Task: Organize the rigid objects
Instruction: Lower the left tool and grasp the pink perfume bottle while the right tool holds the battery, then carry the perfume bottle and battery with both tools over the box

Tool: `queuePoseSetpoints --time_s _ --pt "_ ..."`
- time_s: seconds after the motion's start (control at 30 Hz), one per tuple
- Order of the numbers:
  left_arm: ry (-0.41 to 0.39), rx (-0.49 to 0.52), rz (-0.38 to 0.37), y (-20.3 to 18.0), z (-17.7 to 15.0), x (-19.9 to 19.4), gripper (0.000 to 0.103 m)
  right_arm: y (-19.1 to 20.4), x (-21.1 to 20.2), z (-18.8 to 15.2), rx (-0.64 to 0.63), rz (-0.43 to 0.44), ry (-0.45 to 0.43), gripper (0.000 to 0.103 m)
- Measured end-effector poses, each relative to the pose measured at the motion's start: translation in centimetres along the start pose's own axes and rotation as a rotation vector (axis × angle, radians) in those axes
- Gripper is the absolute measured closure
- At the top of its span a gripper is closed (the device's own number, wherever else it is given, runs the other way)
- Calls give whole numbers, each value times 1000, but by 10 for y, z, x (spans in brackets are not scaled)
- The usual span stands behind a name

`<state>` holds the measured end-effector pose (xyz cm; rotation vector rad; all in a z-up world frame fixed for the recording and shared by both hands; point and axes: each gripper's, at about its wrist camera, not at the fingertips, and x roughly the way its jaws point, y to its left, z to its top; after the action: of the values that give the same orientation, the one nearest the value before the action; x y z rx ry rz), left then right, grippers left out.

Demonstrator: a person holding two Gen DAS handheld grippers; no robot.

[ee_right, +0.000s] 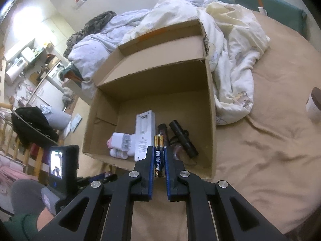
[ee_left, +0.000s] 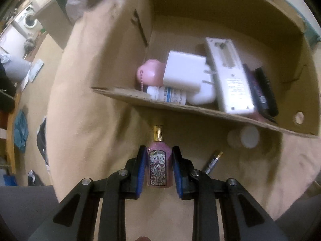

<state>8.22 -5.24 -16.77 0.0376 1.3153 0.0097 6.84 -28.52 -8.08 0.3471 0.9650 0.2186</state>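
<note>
your left tongs (ee_left: 159, 167) are closed on a pink perfume bottle (ee_left: 159, 167). the blue pads (ee_left: 141, 172) press on both of its sides. its gold cap (ee_left: 158, 133) points toward the cardboard box (ee_left: 200, 108). the bottle is just outside the box, in front of its near wall, above the tan bed cover (ee_left: 84, 110).

your right tongs (ee_right: 159, 161) are squeezed narrow on a battery (ee_right: 159, 156). the battery stands up between the pads, just at the near edge of the box (ee_right: 210, 120).

inside the box you can see a long white remote (ee_left: 228, 76) lying back side up, a white plug block (ee_left: 183, 73) touching its side, a pink thing (ee_left: 149, 73) beside the plug, a small white bottle with a blue label (ee_left: 166, 95), and a black torch (ee_right: 182, 138) on the far side of the remote.

on the bed, near the box, lie another battery (ee_left: 212, 161) and two small white round things (ee_left: 243, 136). a crumpled white quilt (ee_right: 230, 60) sits behind the box.
</note>
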Motion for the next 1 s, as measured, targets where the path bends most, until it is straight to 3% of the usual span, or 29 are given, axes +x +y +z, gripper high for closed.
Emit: queuePoseSetpoints --time_s 0.1,0.3,0.47,0.63,1.0 --pt "-32 12 -25 5 -1 -25 80 1 -2 -1 -7 -6 -5 92" --pt "-180 45 -73 3 -2 -86 80 1 -7 -4 -8 -10 -14 92" --pt "-260 91 -78 -2 19 -116 80 1 -5 2 -14 -27 -24 92" --pt "-309 154 -60 -12 41 -131 80 5 -2 9 -29 -38 -40 92" --pt "-315 193 -31 -29 83 -110 80 -4 23 35 -29 -58 -34 92"
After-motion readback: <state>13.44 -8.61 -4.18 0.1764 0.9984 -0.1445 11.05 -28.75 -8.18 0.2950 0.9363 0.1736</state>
